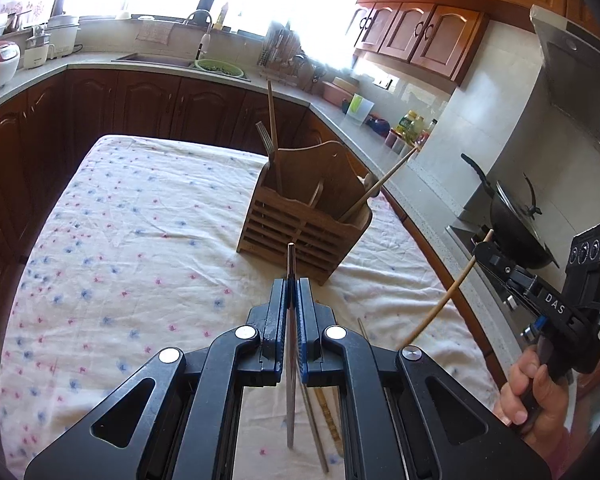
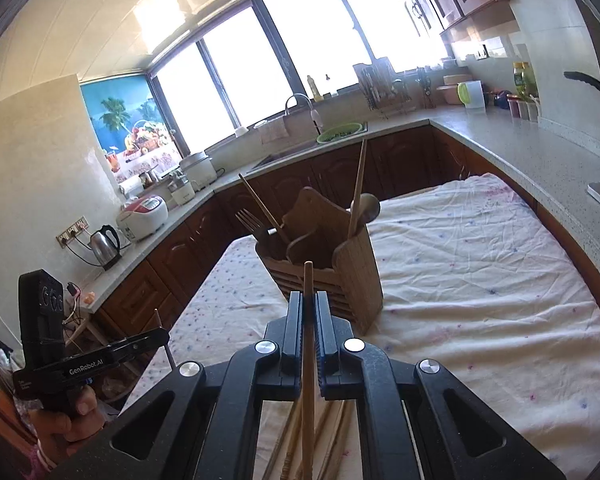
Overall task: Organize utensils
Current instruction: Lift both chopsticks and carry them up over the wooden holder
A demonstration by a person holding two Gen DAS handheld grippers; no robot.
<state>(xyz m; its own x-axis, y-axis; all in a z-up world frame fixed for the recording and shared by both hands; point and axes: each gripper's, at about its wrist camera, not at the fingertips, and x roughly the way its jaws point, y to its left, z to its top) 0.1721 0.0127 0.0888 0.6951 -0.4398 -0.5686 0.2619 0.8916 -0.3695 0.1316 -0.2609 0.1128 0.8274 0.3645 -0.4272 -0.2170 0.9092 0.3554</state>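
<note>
A thin, stiff, slippery metal chopstick [image 1: 291, 344] is clamped mid-shaft by the left gripper [image 1: 291, 286]; a light bamboo chopstick [image 2: 308, 344] is pinched likewise by the right gripper [image 2: 309, 300]; the holder [image 1: 306, 216] is seen at frame centre.

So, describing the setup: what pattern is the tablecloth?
White tablecloth with small blue and pink flowers, clearest in left wrist view.

A floral cloth [image 1: 140, 216] covers the desk, with dark wooden cabinets [image 1: 148, 100] behind it under a pale countertop [image 2: 520, 148]. By the bright window sit a sink faucet [image 1: 202, 24], a green colander [image 1: 220, 68] and a dish rack [image 1: 278, 50]. A black wok [image 1: 512, 216] stands on the stove; a steel kettle [image 2: 104, 246] and rice cooker [image 2: 144, 216] line the other side.
</note>
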